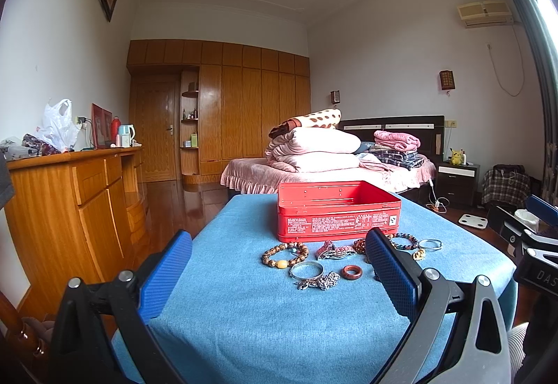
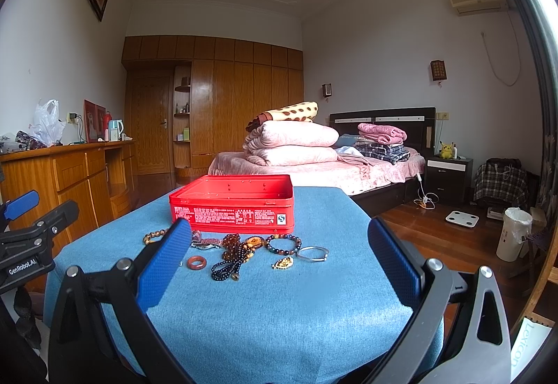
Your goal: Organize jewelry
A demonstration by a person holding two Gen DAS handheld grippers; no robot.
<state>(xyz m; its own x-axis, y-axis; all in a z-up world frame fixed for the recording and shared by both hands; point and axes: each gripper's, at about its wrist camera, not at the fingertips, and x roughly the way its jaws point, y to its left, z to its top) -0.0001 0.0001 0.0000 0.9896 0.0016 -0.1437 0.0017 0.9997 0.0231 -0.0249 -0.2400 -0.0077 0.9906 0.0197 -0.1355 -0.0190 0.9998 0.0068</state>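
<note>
Blue cloth covers your bench point(image 1: 244, 314), where an open red tin point(image 1: 337, 211) with small white print stands behind scattered jewelry: a beaded bracelet point(image 1: 285, 254), a silver bangle point(image 1: 307, 269), a red ring point(image 2: 196, 262). Your left gripper point(image 1: 279, 274), marked "GenRobot.AI", and your right gripper point(image 2: 279, 265) both hang wide apart, holding nothing.

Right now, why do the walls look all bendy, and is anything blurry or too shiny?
Left wrist view: the fisheye lens bows the walls and darkens the corners; the wardrobe shows glare; the red tin and jewelry look sharp. Right wrist view: same curved edges, bright window light washes out the right rim, the open tongs look oversized up close, and the tin's print stays readable.
</note>
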